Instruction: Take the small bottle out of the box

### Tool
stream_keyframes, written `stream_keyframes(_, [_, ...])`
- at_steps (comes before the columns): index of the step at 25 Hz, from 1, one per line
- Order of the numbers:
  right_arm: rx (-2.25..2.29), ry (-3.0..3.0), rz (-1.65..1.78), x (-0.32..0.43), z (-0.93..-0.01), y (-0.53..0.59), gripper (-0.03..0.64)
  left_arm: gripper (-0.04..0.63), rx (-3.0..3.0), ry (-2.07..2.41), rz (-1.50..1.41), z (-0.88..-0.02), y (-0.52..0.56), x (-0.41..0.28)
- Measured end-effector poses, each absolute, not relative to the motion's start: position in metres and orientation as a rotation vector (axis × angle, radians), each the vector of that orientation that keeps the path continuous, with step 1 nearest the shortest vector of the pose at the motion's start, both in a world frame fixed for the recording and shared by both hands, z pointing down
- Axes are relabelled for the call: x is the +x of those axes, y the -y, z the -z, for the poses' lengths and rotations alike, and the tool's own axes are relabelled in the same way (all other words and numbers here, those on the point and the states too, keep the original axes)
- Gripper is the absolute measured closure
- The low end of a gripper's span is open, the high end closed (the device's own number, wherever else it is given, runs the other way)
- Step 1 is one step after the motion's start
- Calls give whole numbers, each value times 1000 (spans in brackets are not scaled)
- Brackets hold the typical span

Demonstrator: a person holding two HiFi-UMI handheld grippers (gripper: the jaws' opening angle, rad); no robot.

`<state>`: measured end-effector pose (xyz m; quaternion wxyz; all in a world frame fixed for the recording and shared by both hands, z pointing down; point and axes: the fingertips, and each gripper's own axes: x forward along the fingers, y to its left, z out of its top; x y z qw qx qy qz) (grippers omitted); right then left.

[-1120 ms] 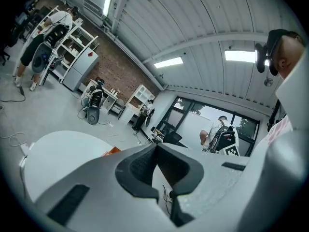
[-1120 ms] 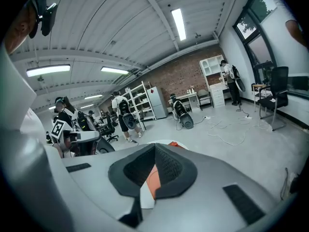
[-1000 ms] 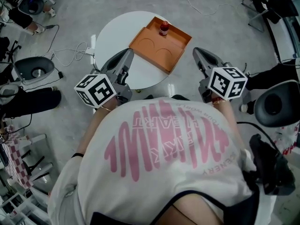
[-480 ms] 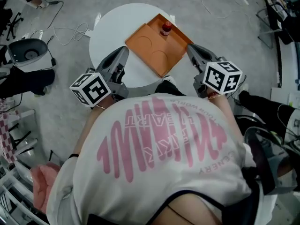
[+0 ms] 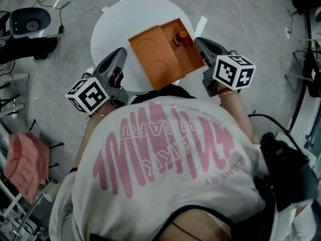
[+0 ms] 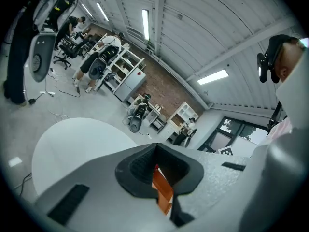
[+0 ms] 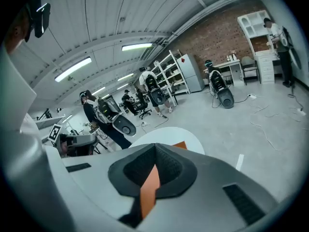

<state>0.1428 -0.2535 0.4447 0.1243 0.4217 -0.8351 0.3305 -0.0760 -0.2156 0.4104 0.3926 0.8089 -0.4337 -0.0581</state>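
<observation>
Small bottle: the small dark bottle with a red cap [image 5: 179,36] stands upright in the deeper half of the flat orange box [image 5: 188,59]. It is toward 1 o'clock from the box's middle, near the far corner.
Box: it lies open on the round white table [image 5: 110,29]. The half at 9 o'clock of the bottle has two round recesses, and both look empty.
Right gripper: the right gripper [image 5: 199,42] is at 3 o'clock of the bottle, just beside the box's wall. Its jaws are pressed together with nothing between them.
Left gripper: the left gripper [image 5: 120,55] is at 8 o'clock of the box, over the table's edge and well apart from the bottle. Its jaws also meet at the tips and carry nothing.
Step in hand: the approach, I judge; the bottle is not yet touched.
Doing it well: the right gripper is nearer, so it should spread its jaws before crossing the wall. It can then close on the bottle's body below the cap and lift straight up until clear. The left gripper could steady the box at its 8 o'clock edge so it does not slide.
Hard to tell: whether the right tips touch the box wall. Both gripper views show only a strip of orange below their tips, never the bottle. The person's torso hides the table's near edge.
</observation>
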Motion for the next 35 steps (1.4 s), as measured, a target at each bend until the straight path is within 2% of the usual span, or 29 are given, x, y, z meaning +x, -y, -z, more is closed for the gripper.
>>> stream_keyframes(18, [866, 2420, -883, 126, -512, 338, 612, 588, 1738, 1559, 219, -431, 181, -120])
stream_keyframes(19, [843, 2419, -865, 124, -515, 337, 582, 588, 1723, 1579, 224, -432, 178, -123])
stream_keyframes(20, [812, 2418, -851, 121, -517, 334, 463, 588, 1712, 1597, 228, -432, 177, -125])
stream_keyframes(21, [779, 2417, -838, 118, -520, 330, 422, 588, 1705, 1612, 231, -431, 175, -127])
stream_keyframes(30, [636, 2340, -712, 104, -548, 312, 393, 588, 1662, 1693, 281, -422, 172, -137])
stream_keyframes(35, [642, 2322, -717, 105, -555, 315, 406, 588, 1640, 1707, 276, -424, 171, -134])
